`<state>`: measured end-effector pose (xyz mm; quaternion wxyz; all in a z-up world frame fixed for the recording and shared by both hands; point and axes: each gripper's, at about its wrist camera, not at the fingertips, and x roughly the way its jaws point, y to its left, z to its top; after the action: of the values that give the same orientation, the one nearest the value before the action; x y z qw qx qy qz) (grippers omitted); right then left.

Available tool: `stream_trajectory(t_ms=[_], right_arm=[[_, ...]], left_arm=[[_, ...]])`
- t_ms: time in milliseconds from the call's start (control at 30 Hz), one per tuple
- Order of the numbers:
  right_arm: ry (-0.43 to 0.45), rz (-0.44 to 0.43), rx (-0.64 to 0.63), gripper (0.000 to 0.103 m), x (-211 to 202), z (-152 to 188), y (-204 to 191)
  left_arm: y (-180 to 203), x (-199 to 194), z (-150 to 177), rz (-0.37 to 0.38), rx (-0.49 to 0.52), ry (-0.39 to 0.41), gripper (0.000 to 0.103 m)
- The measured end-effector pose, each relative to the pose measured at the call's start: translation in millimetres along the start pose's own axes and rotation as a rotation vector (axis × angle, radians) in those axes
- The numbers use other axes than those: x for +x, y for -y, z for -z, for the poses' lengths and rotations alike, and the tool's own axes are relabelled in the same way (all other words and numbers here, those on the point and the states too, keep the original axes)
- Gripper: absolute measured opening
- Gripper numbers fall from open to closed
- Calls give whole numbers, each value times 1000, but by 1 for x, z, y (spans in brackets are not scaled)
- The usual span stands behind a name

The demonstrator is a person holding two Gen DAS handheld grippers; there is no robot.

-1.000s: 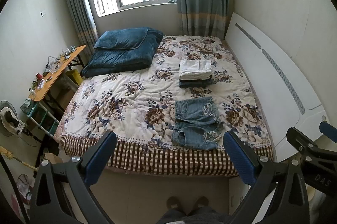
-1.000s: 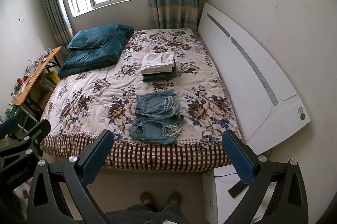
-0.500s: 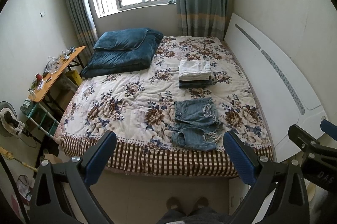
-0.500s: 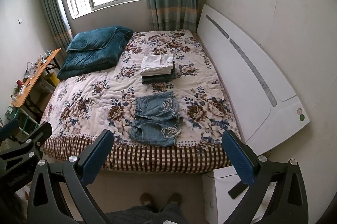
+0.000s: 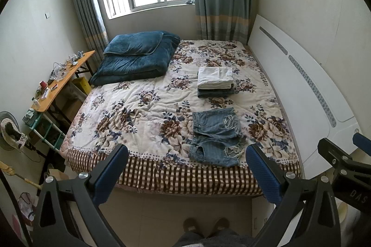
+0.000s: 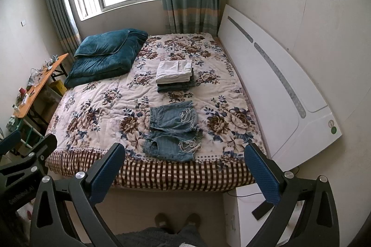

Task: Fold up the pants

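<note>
Left-wrist view: denim shorts (image 5: 214,136) lie unfolded beside a folded stack (image 5: 215,82) — left gripper (image 5: 185,173) and right gripper (image 6: 184,173) both wide, empty.

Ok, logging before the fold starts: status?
Left gripper and right gripper open, empty, short of the bed. Denim shorts flat near bed edge. Folded stack behind them, apart.

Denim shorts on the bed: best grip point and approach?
Take the denim shorts at the two near corners, waistband corner with the left gripper, frayed hem corner with the right gripper. Come in low from the foot of the bed: they lie flat by that edge, so both corners are probably easiest to pinch.
</note>
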<state>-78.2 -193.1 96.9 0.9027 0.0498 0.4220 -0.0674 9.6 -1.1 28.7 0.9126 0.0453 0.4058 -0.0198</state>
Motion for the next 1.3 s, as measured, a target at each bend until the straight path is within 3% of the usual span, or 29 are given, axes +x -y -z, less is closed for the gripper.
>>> stream_trajectory(t_ms=[867,1133,1300], right_arm=[[-14,-18,-6,103,-3,-8,-2],[-19,-37,-12,103,7,-10,5],[4,-59,-17,103,28,-23,12]], left_arm=[[2,1,2,5,-6,-3,103],[15,13,0,-1,-40,-17,103],[32,35,-9,-41,-75,6,103]])
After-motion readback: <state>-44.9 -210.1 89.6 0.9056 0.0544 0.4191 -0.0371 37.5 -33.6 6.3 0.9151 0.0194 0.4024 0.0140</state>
